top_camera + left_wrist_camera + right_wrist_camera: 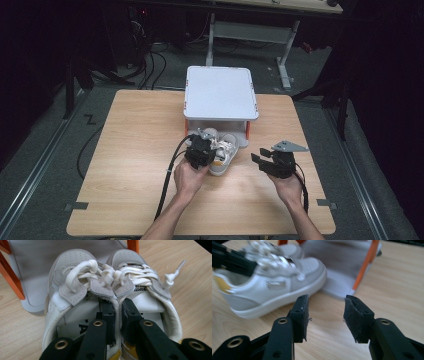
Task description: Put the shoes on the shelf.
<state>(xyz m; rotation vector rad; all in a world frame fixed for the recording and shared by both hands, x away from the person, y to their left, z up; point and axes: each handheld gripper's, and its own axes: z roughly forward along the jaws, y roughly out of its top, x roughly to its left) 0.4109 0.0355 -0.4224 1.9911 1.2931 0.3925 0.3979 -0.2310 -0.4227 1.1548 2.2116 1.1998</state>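
A pair of white sneakers [223, 152] with white laces stands side by side on the wooden table [135, 150], toes toward a small shelf. My left gripper [204, 146] is shut on the shoes' two touching inner collars. In the left gripper view its jaws [117, 307] pinch those walls between the left shoe [62, 272] and the right shoe [142, 265]. My right gripper [260, 159] hovers to the right of the pair, open and holding nothing. In the right gripper view its jaws [325, 312] stand apart over bare wood, with the sneakers [274, 282] ahead to the left.
A white two-level shelf [220, 92] on orange legs [364, 267] stands at the table's back middle, its lower plate [32, 272] just beyond the toes. Cables trail from both grippers toward the table's front edge. Dark floor and desk legs lie behind the table.
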